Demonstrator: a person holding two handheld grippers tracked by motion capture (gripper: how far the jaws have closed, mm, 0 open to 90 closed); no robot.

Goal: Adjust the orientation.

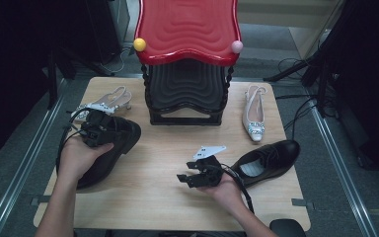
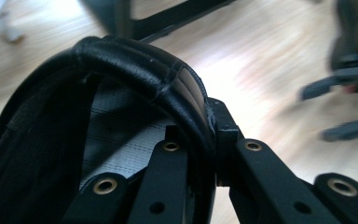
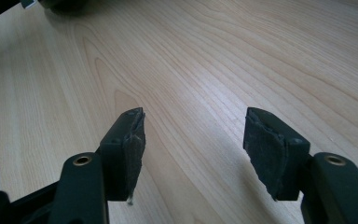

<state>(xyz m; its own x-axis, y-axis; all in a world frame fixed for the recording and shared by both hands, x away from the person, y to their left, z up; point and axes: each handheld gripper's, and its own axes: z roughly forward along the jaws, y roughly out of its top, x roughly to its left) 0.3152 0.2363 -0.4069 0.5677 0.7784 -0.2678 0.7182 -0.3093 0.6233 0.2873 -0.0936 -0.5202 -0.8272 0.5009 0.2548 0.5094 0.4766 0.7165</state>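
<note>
Seemingly, left tongs [image 2: 213, 140] pinch one of two black shoes [image 2: 140, 70]; right tongs [image 3: 193, 154] gape empty.

Dim, dark-edged high view; motion-blurred left gripper view.

The left gripper [image 1: 94, 129] grips a black shoe [image 1: 109, 150], left of the red and black shoe rack [image 1: 187, 54]. The right gripper [image 1: 190, 177] rests open in front of the rack, beside another black shoe [image 1: 269, 159].
</note>
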